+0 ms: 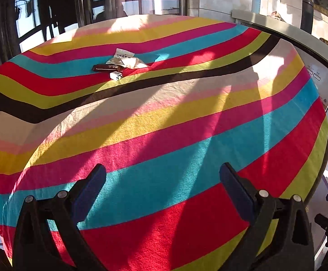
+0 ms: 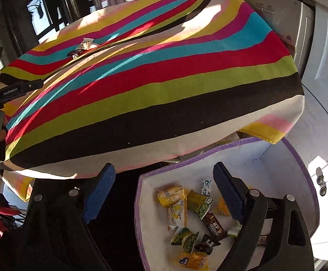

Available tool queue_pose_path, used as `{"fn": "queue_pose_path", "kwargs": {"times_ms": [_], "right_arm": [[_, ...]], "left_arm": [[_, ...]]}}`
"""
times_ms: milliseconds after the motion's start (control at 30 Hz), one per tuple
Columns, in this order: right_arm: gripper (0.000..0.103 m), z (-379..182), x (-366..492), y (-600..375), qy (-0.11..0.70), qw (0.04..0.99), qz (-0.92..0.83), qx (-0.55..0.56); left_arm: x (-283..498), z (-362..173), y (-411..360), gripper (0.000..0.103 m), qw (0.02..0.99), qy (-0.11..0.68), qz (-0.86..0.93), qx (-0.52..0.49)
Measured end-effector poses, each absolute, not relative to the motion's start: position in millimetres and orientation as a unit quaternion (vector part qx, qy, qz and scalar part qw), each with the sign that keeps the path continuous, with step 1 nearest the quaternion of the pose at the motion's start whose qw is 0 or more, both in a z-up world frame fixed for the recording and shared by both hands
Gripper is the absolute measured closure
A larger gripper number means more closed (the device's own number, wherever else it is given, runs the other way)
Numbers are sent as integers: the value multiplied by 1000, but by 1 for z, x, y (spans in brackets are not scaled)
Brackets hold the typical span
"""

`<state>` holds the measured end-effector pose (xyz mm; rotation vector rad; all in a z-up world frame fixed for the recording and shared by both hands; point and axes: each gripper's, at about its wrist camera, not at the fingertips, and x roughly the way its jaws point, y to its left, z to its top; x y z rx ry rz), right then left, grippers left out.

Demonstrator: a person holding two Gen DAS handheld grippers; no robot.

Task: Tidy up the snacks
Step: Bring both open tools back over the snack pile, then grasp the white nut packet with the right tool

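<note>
A few snacks lie together at the far middle of the striped tablecloth [image 1: 164, 117]: pale packets [image 1: 125, 59], a dark brown bar [image 1: 107, 67] and a small white packet [image 1: 116, 75]. My left gripper [image 1: 162, 174] is open and empty over the cloth's near side, well short of them. My right gripper [image 2: 164, 171] is open and empty, off the table's edge, above a white box with a purple rim [image 2: 209, 153]. Several snack packets [image 2: 197, 205] lie on the box's floor. The same few snacks [image 2: 84, 45] show small on the far side of the cloth.
The box stands below the table's corner, partly under the hanging cloth [image 2: 265, 131]. A white appliance [image 1: 322, 83] borders the table's right side, with a bottle [image 1: 256, 0] on the counter behind. The left device's body [image 2: 12, 90] and a hand [image 2: 1, 133] are at the left edge.
</note>
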<state>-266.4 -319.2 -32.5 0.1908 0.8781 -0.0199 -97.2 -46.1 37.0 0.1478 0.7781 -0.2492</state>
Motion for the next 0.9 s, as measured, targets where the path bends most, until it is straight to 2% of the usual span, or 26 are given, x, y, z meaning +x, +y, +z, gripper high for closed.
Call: {"fn": "queue_pose_path", "kwargs": {"times_ms": [333, 467, 567, 667, 900], "right_arm": [[16, 7, -143, -237, 395, 916, 68, -2], [16, 9, -74, -214, 407, 908, 99, 8], [16, 11, -24, -203, 413, 903, 117, 32], [16, 14, 24, -195, 414, 900, 123, 58], [16, 18, 148, -164, 418, 893, 156, 65]], "left_arm": [[30, 23, 24, 3, 914, 400, -24, 61], [63, 15, 26, 3, 907, 419, -31, 41], [78, 13, 24, 3, 904, 424, -32, 35], [87, 1, 24, 1, 885, 462, -39, 31], [84, 0, 25, 2, 887, 461, -37, 25]]}}
